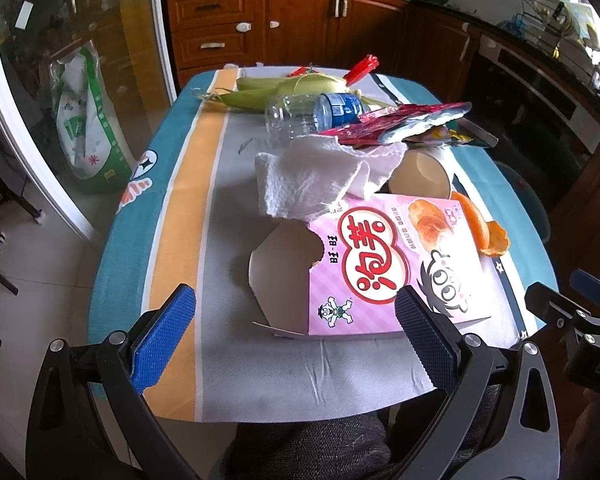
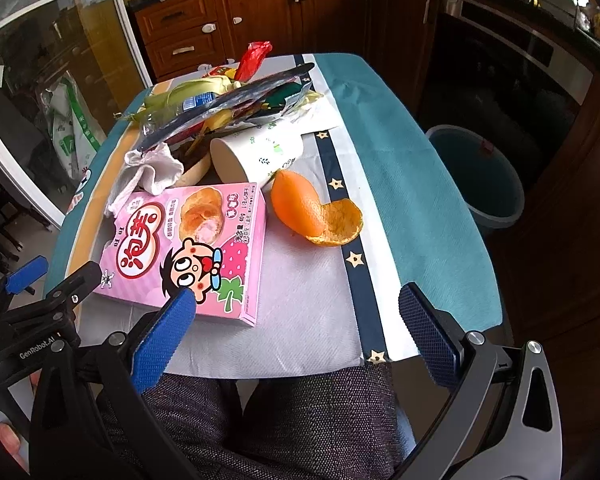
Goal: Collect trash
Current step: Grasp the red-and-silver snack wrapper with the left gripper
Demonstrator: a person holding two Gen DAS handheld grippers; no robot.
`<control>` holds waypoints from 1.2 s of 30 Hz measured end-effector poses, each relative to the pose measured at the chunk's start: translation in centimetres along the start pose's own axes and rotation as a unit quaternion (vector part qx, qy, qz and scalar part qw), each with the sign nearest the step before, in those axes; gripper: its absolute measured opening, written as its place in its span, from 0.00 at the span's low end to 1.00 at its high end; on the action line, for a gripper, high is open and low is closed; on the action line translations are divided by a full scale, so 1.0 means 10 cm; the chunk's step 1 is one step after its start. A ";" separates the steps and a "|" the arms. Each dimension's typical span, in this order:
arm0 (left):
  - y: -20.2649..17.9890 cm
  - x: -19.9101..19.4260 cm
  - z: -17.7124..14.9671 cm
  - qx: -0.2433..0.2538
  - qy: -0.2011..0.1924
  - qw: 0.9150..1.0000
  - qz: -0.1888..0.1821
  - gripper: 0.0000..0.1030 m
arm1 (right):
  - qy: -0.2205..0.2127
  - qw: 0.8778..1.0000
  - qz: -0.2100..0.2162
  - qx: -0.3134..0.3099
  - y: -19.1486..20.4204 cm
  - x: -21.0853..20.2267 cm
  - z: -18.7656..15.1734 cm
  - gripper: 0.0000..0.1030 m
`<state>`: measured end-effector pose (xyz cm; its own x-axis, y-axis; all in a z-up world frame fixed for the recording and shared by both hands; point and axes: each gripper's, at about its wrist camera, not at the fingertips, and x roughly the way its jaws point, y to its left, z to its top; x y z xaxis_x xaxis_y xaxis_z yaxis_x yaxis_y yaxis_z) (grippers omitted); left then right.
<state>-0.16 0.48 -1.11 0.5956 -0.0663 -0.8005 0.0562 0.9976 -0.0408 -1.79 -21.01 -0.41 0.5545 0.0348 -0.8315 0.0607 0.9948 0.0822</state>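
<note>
Kitchen setting: wood cabinets behind, a small bench [image 2: 420, 208] under a teal, grey and orange cloth, trash heaped along its middle. Nothing looks collected yet; as far as the bin's inside shows, the grey bin [image 2: 480, 176] on the floor right of the bench holds nothing, and every piece seen lies on the cloth.

Left to right across the bench:
- corn husks [image 1: 260, 90], several, far end, count unclear
- one clear plastic bottle [image 1: 312, 114], on its side
- one crumpled white tissue [image 1: 320, 176]
- one pink snack box [image 1: 384, 268], flap open, nearest the person
- one paper cup [image 2: 256, 154], tipped over, just beyond the box
- foil wrappers [image 1: 400, 122], at least two, piled over the cup
- one orange peel [image 2: 314, 210], right of the box, apart from it

Left gripper [image 1: 296, 340]: fingers wide apart, empty, hovering at the near edge, roughly framing the box's open end. Right gripper [image 2: 300, 332]: fingers likewise spread, holding nothing, over the near edge between box and peel.

Judgement: task at its start; all pieces are left to move to the bin.
</note>
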 end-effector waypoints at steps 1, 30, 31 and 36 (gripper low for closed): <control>0.01 0.01 0.03 0.001 0.000 1.000 -0.002 0.97 | 0.002 1.000 0.002 0.000 0.00 0.01 0.00 0.95; -0.89 0.86 1.33 0.224 0.051 0.972 -0.052 0.55 | 0.011 0.999 0.013 0.028 -0.47 0.47 0.91 0.95; -0.89 0.90 1.34 0.222 0.054 0.972 -0.052 0.49 | 0.011 0.999 0.015 0.026 -0.47 0.48 0.94 0.95; -0.83 0.94 1.46 0.202 0.049 0.977 -0.049 0.06 | 0.017 0.999 0.042 0.027 -0.48 0.53 1.09 0.95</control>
<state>16.63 -8.69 0.44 0.4934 -0.1392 -0.8586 0.4319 0.8960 0.1029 9.89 -26.62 0.81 0.5318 0.1219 -0.8380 0.0599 0.9817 0.1808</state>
